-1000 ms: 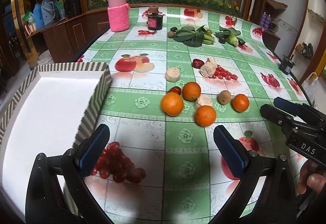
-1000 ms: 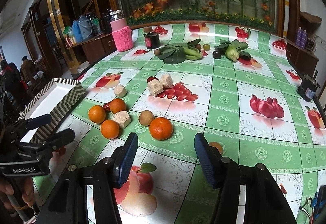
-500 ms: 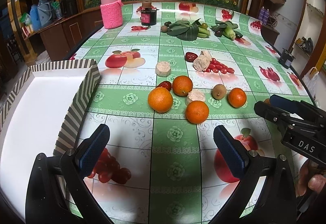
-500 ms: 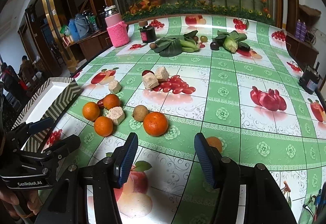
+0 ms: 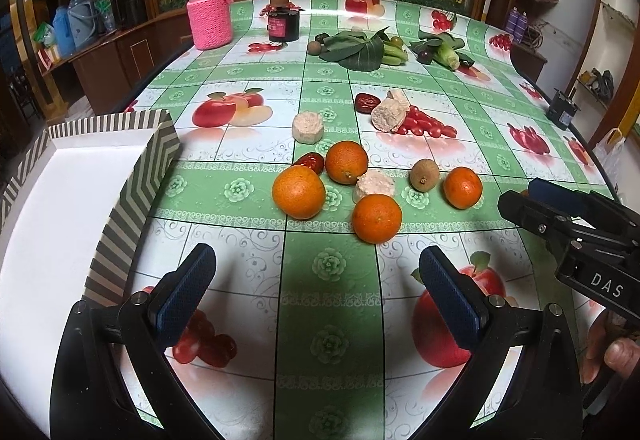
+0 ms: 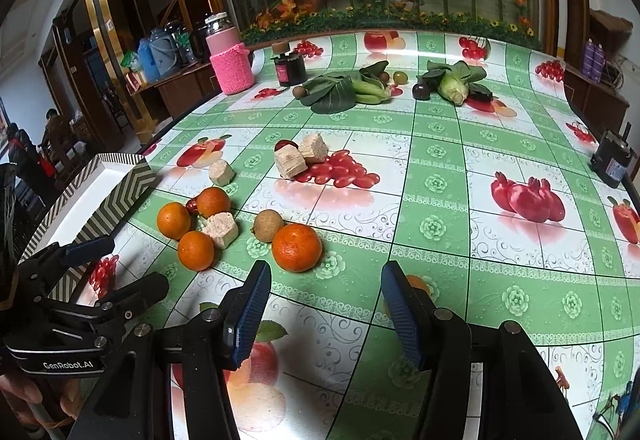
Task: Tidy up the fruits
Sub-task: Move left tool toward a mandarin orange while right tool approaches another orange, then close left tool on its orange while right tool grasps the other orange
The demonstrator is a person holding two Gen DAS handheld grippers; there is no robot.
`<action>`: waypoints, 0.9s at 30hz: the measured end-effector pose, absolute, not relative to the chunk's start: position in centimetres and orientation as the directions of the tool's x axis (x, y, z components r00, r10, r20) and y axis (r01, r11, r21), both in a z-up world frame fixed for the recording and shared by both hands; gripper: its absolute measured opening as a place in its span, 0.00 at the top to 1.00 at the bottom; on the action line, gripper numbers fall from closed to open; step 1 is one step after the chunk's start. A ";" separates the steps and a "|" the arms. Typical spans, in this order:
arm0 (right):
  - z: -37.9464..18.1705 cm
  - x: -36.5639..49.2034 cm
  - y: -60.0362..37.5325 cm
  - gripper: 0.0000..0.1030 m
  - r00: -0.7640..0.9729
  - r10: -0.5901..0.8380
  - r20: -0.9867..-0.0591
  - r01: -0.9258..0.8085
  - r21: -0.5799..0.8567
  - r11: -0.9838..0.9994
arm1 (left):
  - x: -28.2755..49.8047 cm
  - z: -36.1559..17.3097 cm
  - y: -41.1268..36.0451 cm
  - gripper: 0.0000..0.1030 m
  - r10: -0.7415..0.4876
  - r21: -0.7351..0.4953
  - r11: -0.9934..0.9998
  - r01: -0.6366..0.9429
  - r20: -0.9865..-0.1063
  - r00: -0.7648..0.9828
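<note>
In front of me, four round oranges [image 5: 298, 191] sit loose on the desk [image 5: 328, 320]: three cluster near the striped, white-lined box [image 5: 132, 175], while the fourth [image 6: 296, 247] rests apart to their right. A small brown longan [image 6: 268, 225] touches that fourth orange, and a dark red date [image 5: 310, 161] lies wedged between two of the clustered oranges.

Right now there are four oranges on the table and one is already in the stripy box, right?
Not quite. The four oranges are there, but the stripy box holds none: the left wrist view shows its white inside bare.
</note>
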State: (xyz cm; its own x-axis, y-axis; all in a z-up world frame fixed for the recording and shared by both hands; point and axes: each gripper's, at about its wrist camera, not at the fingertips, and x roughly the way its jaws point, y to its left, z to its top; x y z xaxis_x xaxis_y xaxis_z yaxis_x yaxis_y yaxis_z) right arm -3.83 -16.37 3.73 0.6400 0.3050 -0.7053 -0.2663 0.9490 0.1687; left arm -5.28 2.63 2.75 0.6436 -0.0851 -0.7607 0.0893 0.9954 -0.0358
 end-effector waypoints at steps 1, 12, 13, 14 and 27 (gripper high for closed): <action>3.7 -3.8 -16.4 0.45 0.638 0.305 -0.707 -0.266 0.169 0.949 | -5.2 2.7 2.5 0.01 -0.095 -0.043 0.994 0.097 -0.765 0.638; 3.4 -3.0 -16.7 0.48 0.624 0.299 -0.721 -0.268 0.163 0.950 | -4.4 2.6 0.7 0.13 -0.135 -0.052 0.987 0.151 -0.777 0.615; 3.4 -3.0 -16.9 0.48 0.624 0.302 -0.720 -0.264 0.170 0.949 | -4.2 2.6 0.6 0.14 -0.131 -0.047 0.987 0.152 -0.780 0.612; 3.4 -2.9 -17.1 0.48 0.624 0.306 -0.719 -0.258 0.179 0.949 | -4.0 2.6 0.6 0.16 -0.130 -0.047 0.988 0.150 -0.785 0.605; 2.7 -2.0 -15.9 0.48 0.576 0.349 -0.739 -0.317 0.191 0.929 | -2.0 1.3 0.3 0.66 -0.154 -0.069 0.983 0.171 -0.818 0.554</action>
